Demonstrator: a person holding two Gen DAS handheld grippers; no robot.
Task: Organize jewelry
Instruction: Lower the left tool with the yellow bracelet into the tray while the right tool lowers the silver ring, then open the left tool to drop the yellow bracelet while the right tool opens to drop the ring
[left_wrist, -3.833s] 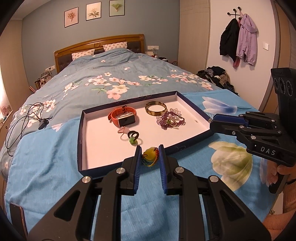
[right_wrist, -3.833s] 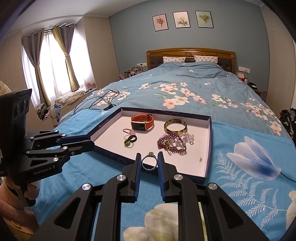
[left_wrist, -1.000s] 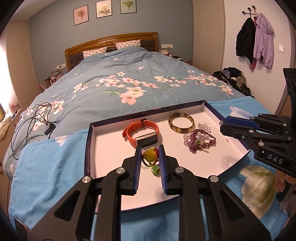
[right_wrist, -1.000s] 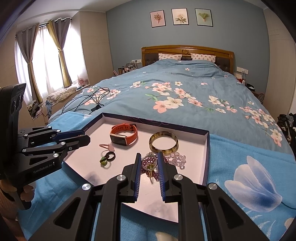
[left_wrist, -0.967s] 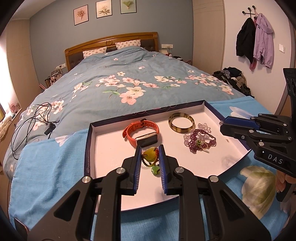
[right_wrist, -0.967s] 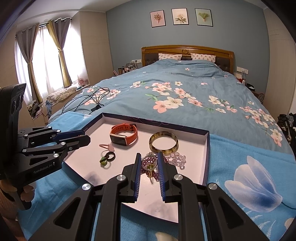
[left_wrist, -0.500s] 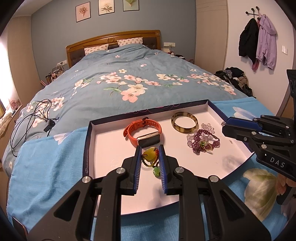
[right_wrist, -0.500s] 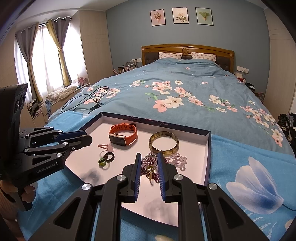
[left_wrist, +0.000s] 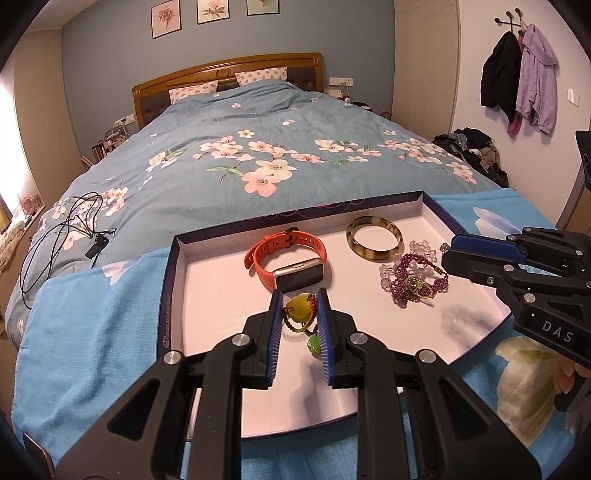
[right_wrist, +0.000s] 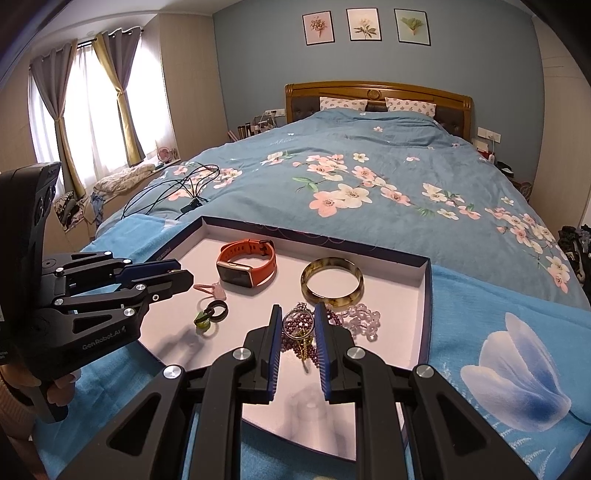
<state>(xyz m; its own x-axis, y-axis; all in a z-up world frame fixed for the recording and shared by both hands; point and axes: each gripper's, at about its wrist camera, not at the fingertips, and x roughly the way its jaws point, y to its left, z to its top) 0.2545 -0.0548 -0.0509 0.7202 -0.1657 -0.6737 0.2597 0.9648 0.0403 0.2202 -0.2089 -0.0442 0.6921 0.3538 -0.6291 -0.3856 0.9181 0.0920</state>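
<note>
The left gripper (left_wrist: 299, 308) is closed on a beaded bracelet with a yellow-green stone (left_wrist: 300, 309); its blue pads press the beads from both sides, and the piece hangs above the white floor of the shallow dark-blue box tray (left_wrist: 168, 295). Just ahead of its fingertips lies the orange smartwatch with a metal case (left_wrist: 286, 258). Ahead and to the right is the brown and yellow mottled bangle (left_wrist: 373, 239), and more to the right the heap of purple bead strands (left_wrist: 417, 282), with clear beads beside it.

The right gripper (right_wrist: 298, 321) has its jaws narrow, holding a thin silver ring (right_wrist: 297, 324) upright between the pads, directly over the purple bead heap. To the left of this gripper, on the tray floor, a small black ring with a green piece (right_wrist: 211, 314) lies, and a small pink clip (right_wrist: 209, 288) beyond it. The tray rests on a blue flowered bed cover (right_wrist: 498, 332).
</note>
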